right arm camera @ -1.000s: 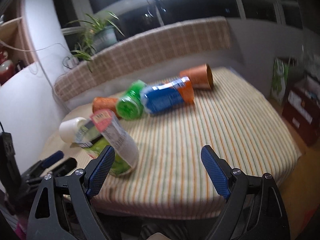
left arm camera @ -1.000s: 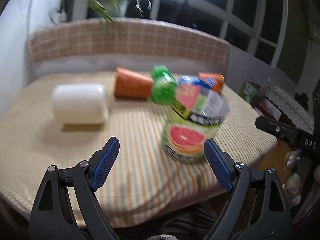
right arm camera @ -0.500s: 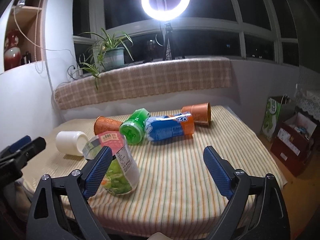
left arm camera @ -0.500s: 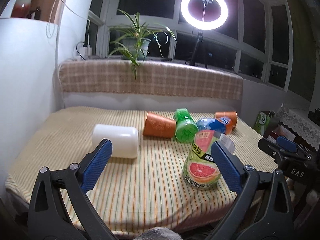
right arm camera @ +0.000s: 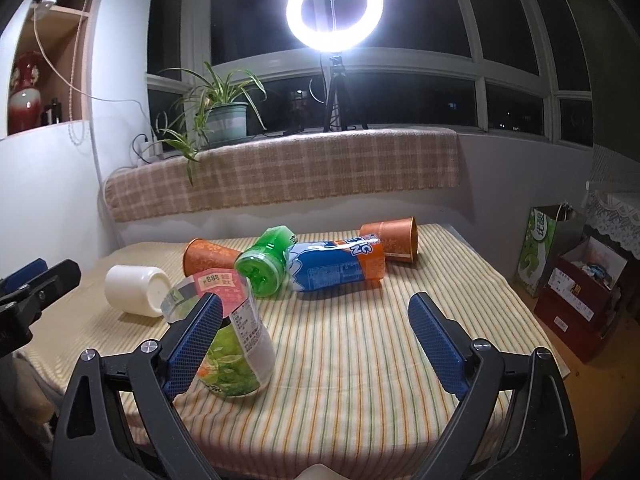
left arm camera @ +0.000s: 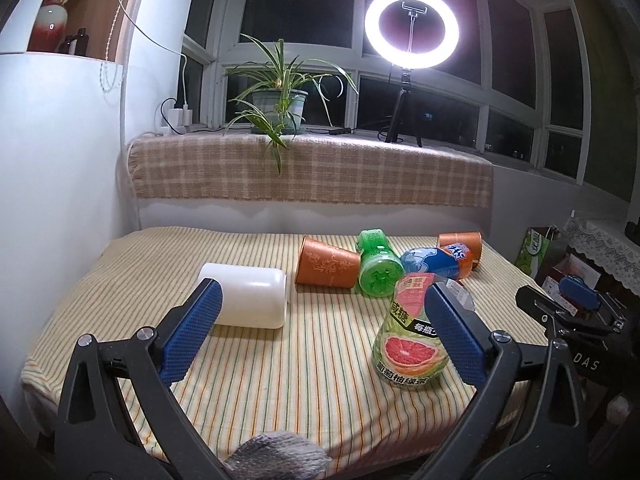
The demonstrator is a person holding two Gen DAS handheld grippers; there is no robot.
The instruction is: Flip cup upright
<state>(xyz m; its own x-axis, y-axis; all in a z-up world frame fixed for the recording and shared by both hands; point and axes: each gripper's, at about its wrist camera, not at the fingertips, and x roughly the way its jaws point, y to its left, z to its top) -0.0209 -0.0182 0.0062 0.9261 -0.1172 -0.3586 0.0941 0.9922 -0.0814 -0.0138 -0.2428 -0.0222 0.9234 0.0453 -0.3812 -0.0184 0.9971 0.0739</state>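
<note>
A clear cup with a grapefruit label [left arm camera: 408, 340] stands upright, leaning a little, near the front of the striped table [left arm camera: 280, 380]; it also shows in the right wrist view [right arm camera: 232, 344]. A white cup [left arm camera: 250, 300] [right arm camera: 136, 290], two orange cups [left arm camera: 326, 268] [left arm camera: 460, 240], a green cup [left arm camera: 376, 268] and a blue-orange cup [left arm camera: 436, 262] lie on their sides. My left gripper [left arm camera: 320, 336] is open and empty, in front of the table. My right gripper [right arm camera: 316, 344] is open and empty, back from the table edge.
A checked-cloth ledge [left arm camera: 312, 172] with a potted plant [left arm camera: 280, 100] and a ring light [left arm camera: 412, 34] runs behind the table. A white wall [left arm camera: 60, 180] stands at left. Boxes and a green bag [right arm camera: 544, 248] sit on the floor at right.
Both grippers have pulled back and up from the table. The grapefruit cup, tilted and blurred a second ago, now stands free on its base.
</note>
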